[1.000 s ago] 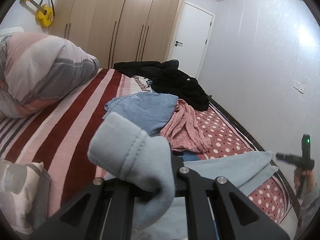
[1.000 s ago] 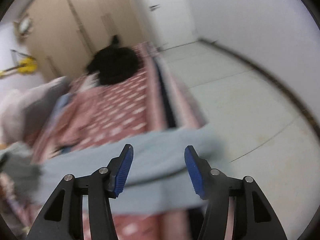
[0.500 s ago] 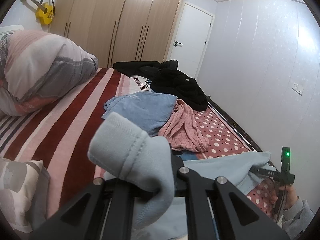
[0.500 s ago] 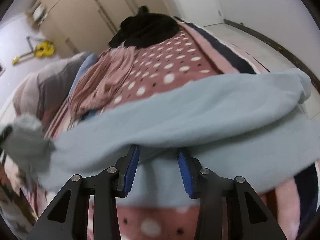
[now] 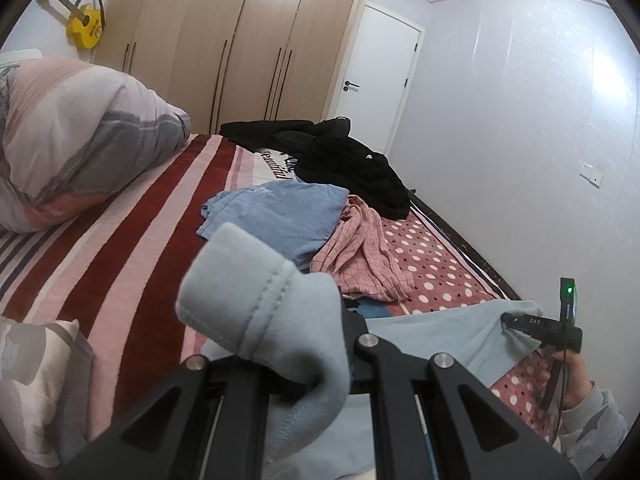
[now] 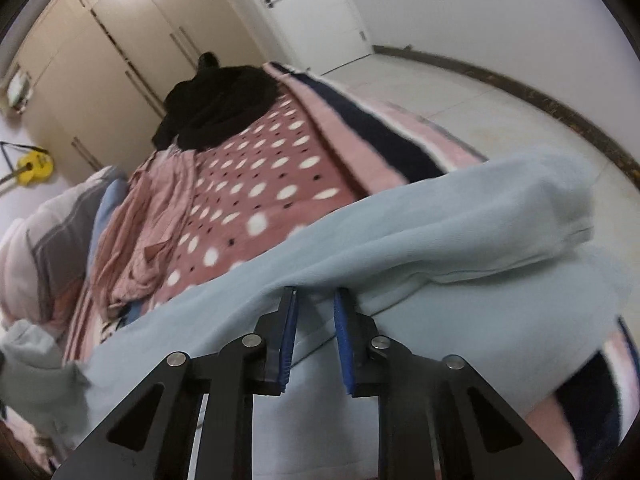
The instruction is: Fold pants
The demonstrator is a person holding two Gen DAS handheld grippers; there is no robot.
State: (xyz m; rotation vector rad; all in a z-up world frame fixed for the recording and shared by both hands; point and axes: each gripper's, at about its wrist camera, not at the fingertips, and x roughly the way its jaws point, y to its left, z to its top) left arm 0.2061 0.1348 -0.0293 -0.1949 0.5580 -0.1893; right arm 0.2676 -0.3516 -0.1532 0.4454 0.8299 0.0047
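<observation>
The light blue pants lie stretched across the near end of the bed. My left gripper is shut on the cuffed end of the pants, which drapes over its fingers and hides the tips. My right gripper has its blue pads a narrow gap apart, with a fold of the pants lying over the tips. In the left wrist view the right gripper meets the pants' far end by the bed's right edge.
On the bed lie a blue garment, a pink checked garment, a black pile of clothes and a striped duvet. A wardrobe, door and floor lie beyond.
My right gripper has moved in from off the bed to the pants' far end and narrowed its jaws around a fold. My left gripper has stayed shut on the cuff.
</observation>
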